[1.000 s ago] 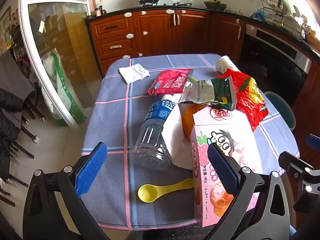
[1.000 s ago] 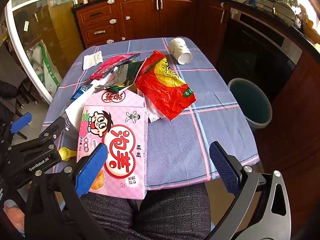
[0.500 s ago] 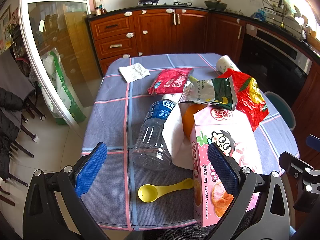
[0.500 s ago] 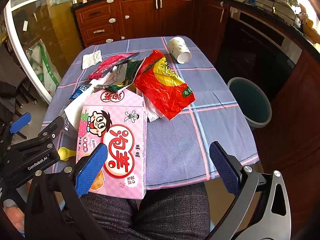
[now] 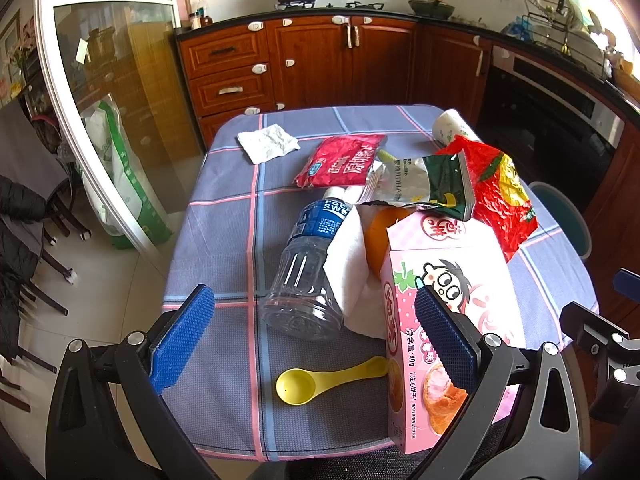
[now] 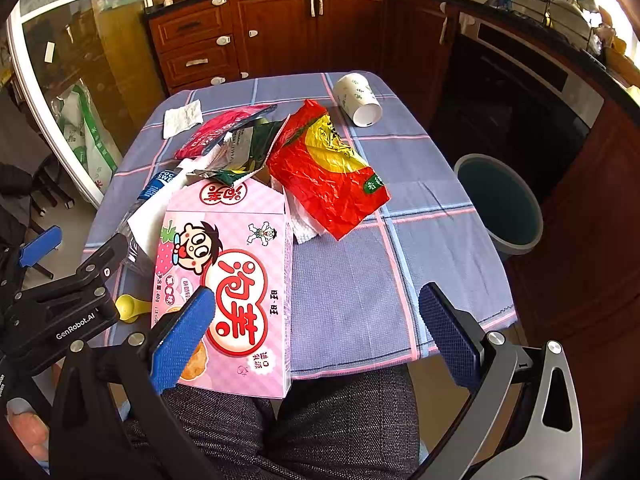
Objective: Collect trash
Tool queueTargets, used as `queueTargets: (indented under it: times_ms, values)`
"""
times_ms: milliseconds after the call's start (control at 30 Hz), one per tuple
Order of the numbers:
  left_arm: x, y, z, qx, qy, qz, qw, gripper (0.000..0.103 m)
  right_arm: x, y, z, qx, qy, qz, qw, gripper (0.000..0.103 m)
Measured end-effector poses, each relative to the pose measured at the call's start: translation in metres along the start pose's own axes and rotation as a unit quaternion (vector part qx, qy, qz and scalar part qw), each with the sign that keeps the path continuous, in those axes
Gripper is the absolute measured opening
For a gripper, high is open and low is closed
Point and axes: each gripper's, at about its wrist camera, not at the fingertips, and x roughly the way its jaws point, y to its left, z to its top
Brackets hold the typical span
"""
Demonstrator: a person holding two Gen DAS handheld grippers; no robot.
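Note:
Trash litters a checked tablecloth (image 5: 224, 240): a pink snack box (image 5: 448, 280) (image 6: 236, 272) at the near edge, a clear plastic bottle (image 5: 308, 264), a yellow spoon (image 5: 320, 380), a red crumpled bag (image 6: 324, 168) (image 5: 500, 192), a green-white packet (image 5: 424, 184), a red packet (image 5: 340, 158), a white napkin (image 5: 268, 142) and a paper cup (image 6: 356, 96) on its side. My left gripper (image 5: 316, 340) hangs open above the near edge, over the bottle and spoon. My right gripper (image 6: 316, 332) is open, near the box's corner. A teal bin (image 6: 500, 200) stands on the floor to the right.
Wooden kitchen cabinets (image 5: 320, 64) stand behind the table and a dark oven front (image 6: 520, 80) to the right. A glass sliding door (image 5: 100, 120) and a sack are on the left. A person's lap in dark trousers (image 6: 320, 420) is at the near edge.
The right wrist view has crept slightly forward over the table. The left gripper and the trash have not moved.

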Motion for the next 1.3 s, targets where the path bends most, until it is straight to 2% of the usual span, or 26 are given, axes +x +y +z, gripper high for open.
queueTargets:
  times_ms: [1300]
  values:
    - [0.0049,-0.0052,-0.0057,0.002,0.009,-0.009,0.9999,0.1,0.0003,0.0035,-0.0005,0.0,0.006,-0.001,1.0,0.098]
